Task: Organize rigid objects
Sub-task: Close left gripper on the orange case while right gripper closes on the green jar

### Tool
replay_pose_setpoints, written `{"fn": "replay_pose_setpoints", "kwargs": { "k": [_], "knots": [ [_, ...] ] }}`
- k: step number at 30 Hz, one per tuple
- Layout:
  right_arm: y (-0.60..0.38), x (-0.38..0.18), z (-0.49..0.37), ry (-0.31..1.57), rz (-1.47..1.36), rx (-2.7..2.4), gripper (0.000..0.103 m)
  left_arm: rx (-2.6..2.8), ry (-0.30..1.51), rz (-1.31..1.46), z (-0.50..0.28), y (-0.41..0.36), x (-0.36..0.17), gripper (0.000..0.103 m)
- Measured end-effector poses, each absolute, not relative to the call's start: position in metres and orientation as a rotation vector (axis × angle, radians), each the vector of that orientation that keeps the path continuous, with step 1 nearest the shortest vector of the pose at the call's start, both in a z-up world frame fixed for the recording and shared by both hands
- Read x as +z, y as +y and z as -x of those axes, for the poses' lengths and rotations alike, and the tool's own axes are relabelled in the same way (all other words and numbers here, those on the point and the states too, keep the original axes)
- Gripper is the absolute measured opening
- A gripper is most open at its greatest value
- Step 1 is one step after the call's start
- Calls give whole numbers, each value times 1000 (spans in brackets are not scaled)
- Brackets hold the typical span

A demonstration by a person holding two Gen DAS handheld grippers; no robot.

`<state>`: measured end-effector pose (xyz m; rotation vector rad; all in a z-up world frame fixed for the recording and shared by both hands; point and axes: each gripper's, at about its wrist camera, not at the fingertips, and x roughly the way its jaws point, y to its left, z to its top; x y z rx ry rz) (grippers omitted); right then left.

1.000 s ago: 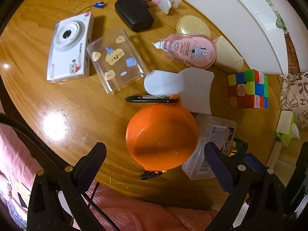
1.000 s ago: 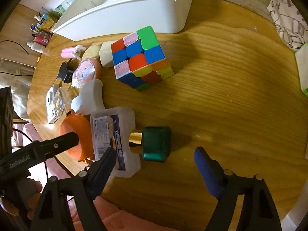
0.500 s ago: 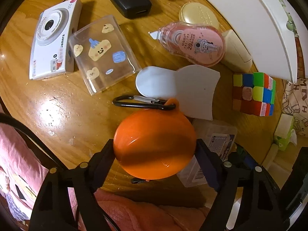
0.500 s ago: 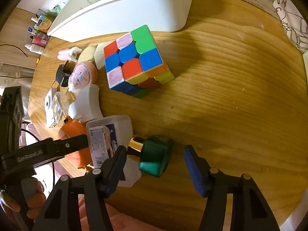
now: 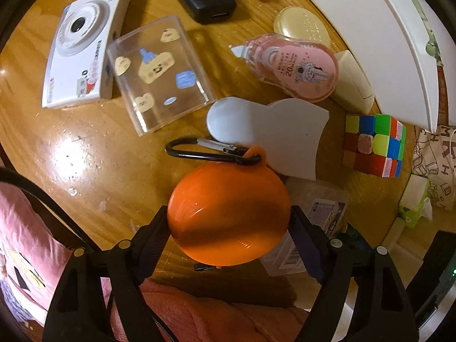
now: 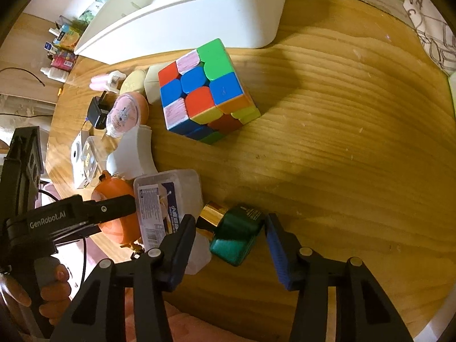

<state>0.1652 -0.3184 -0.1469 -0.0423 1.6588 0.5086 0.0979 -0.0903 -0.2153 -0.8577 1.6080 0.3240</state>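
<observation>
An orange round case (image 5: 228,199) with a black carabiner (image 5: 205,154) sits near the front edge of the wooden table (image 6: 342,142). My left gripper (image 5: 229,218) is shut on it, with a pad pressed on each side. A small green bottle (image 6: 235,236) with a gold cap (image 6: 212,213) lies on its side between the jaws of my right gripper (image 6: 230,222). Those jaws are closing, and a thin gap still shows beside the bottle. The orange case (image 6: 114,188) also appears at the left of the right wrist view.
A clear plastic box (image 6: 168,196) lies between the case and the bottle. Behind are a colour cube (image 6: 205,94), a white flat piece (image 5: 279,136), a pink tape dispenser (image 5: 296,68), a stickered clear case (image 5: 159,71), a white camera (image 5: 82,57) and a white bin (image 6: 185,14).
The left jaws came in from wide open and clamped the orange case. The right jaws narrowed around the green bottle.
</observation>
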Motion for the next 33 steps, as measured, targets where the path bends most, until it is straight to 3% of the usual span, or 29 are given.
{"fn": "replay_pose_setpoints", "kwargs": {
  "k": [9, 10, 11, 12, 26, 31, 33],
  "knots": [
    [-339, -134, -145, 1611, -58, 487, 48, 314, 1604, 841, -65, -96, -216, 83],
    [-342, -130, -143, 1597, -68, 480, 31, 315, 1598, 833, -61, -96, -214, 83],
    [-345, -126, -141, 1580, -92, 488, 26, 315, 1590, 821, -58, -98, -212, 83],
    [-347, -121, -139, 1563, -110, 491, 2, 312, 1581, 805, -55, -100, -208, 83],
    [-348, -117, -117, 1564, -234, 472, 6, 271, 1422, 616, -28, -102, -158, 83],
    [-356, -128, -115, 1597, -279, 431, 39, 253, 1349, 575, -23, -101, -131, 83],
    [-357, -131, -115, 1605, -301, 421, 41, 245, 1322, 561, -28, -96, -120, 83]
  ]
}}
